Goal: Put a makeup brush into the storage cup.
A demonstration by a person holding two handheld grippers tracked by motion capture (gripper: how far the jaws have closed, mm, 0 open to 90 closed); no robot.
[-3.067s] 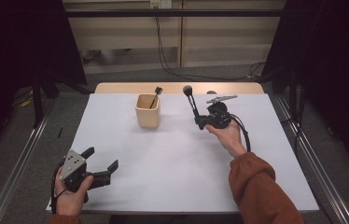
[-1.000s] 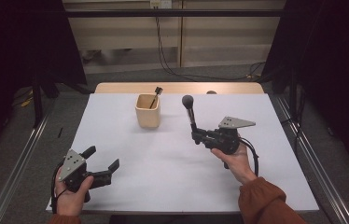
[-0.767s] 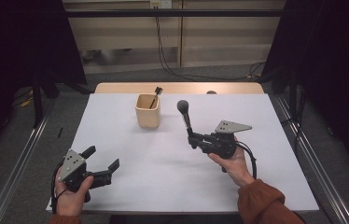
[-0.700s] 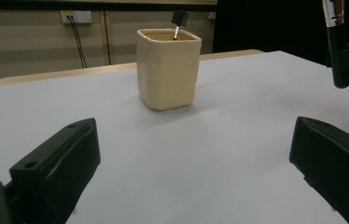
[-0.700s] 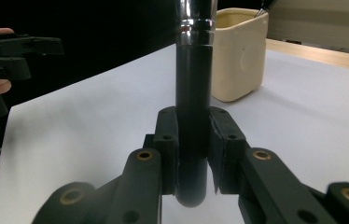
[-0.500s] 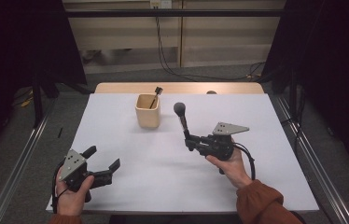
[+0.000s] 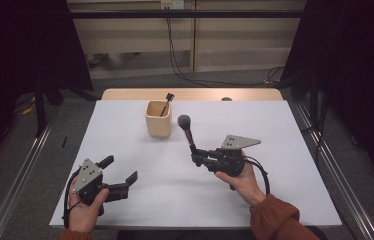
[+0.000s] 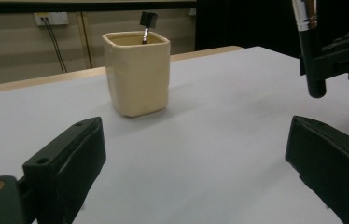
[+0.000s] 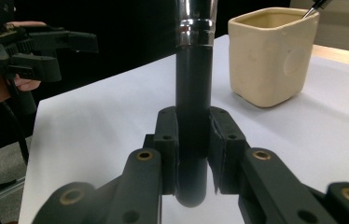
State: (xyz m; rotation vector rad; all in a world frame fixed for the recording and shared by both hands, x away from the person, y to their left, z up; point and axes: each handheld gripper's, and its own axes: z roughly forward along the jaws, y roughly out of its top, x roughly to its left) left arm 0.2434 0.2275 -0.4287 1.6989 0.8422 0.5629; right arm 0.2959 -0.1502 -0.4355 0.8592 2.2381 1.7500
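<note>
Looks like a lab/recording setup, not a home: bare white table (image 7: 285, 150) w/ wooden edge, metal rails (image 7: 20, 175) along both sides, black curtains (image 7: 20, 45) left & right, grey carpet floor, cables (image 7: 175, 55) hanging from a wall socket (image 7: 171, 4) at the back.

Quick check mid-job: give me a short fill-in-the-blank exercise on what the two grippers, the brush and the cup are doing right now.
1. The right gripper is shut on the handle of a makeup ____, whose bristle head points up.
2. The left gripper holds nothing, and its jaws stand ____.
3. The cream cup stands on the white table and has a small ____ leaning inside it.
4. In the high view, the held makeup brush is to the ____ of the cream cup.

Missing words: brush; open; brush; right
</note>
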